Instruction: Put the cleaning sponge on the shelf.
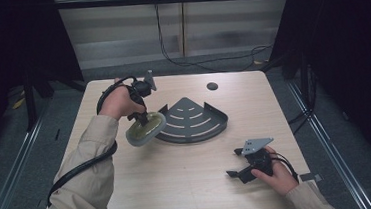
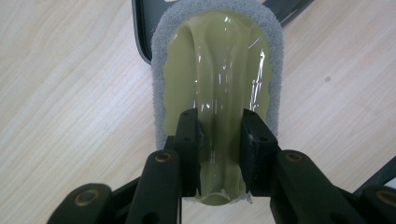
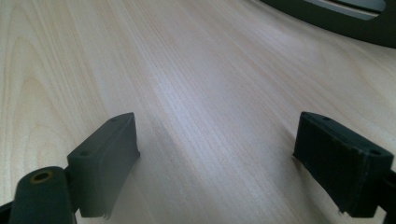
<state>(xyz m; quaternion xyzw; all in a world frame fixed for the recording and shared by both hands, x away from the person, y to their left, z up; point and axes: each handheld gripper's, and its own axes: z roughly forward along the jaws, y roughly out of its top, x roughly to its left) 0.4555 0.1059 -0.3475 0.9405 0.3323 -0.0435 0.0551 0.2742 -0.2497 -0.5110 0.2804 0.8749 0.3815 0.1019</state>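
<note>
Spanning most of the high view, the pale wooden table (image 1: 180, 185) carried everything else, and the dark quarter-round corner shelf (image 1: 195, 121) lay flat near its middle, serving as the landmark. A small round dark hole (image 1: 212, 86) sat in the tabletop beyond the shelf, toward the far edge. Just beside the shelf's left edge, overlapping its rim and lifted off the wood, hung the olive-green scrubbing pad (image 1: 145, 129) with its grey fleecy border. The left gripper (image 2: 219, 154) had its jaws clamped on the raised central ridge of that pad, a pad of the jaw pressed against each side. Well apart from the shelf, toward the near right corner, the right gripper (image 1: 234, 162) rested low over bare wood, its jaws spread wide with nothing between them.
</note>
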